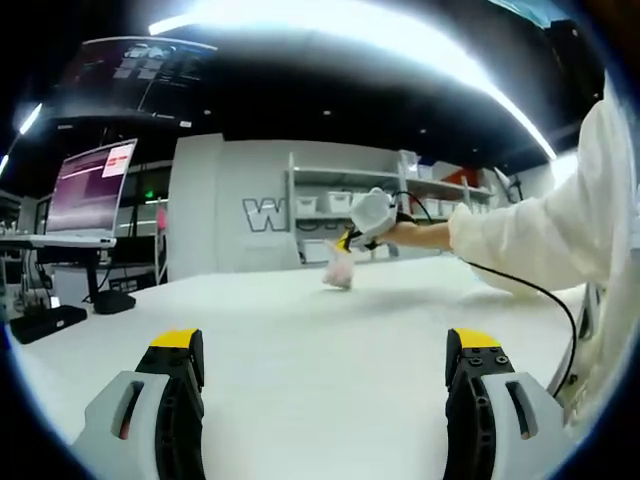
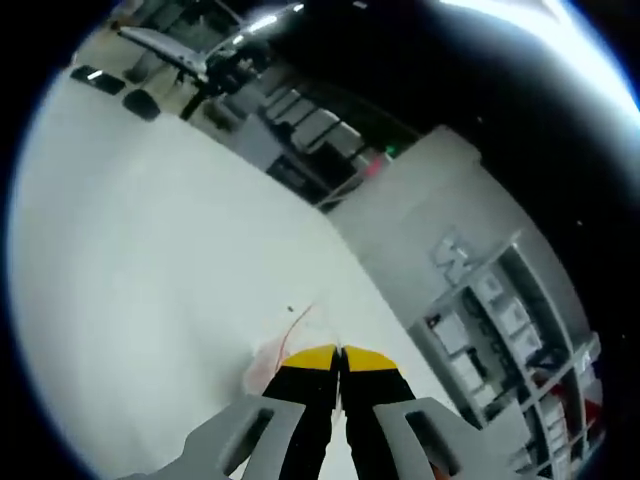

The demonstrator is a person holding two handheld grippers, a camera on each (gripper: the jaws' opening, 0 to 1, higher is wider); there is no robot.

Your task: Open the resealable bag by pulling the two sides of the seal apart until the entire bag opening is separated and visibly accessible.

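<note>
Left claw: jaws stand wide apart over the white tabletop, yellow tips up, nothing between them and nothing touching them.

Right claw: in the right gripper view its two yellow-tipped jaws are pressed together, and the resealable bag sits directly at and just under the tips, a pale, translucent pinkish shape with a thin edge running out ahead of the jaws. The jaws appear closed on the bag's edge; the exact contact point is hidden by the tips.

In the left gripper view the right claw is seen far across the tabletop, held by a person's hand in a white glove, with a white sleeve behind it and a black cable trailing from it across the surface. The bag hangs below that claw, its lower end at or just above the tabletop; whether it touches cannot be told. Whether its seal is parted cannot be told.

Surroundings: a laptop with a lit screen on a stand at the left, and shelving with bins against the far wall.
</note>
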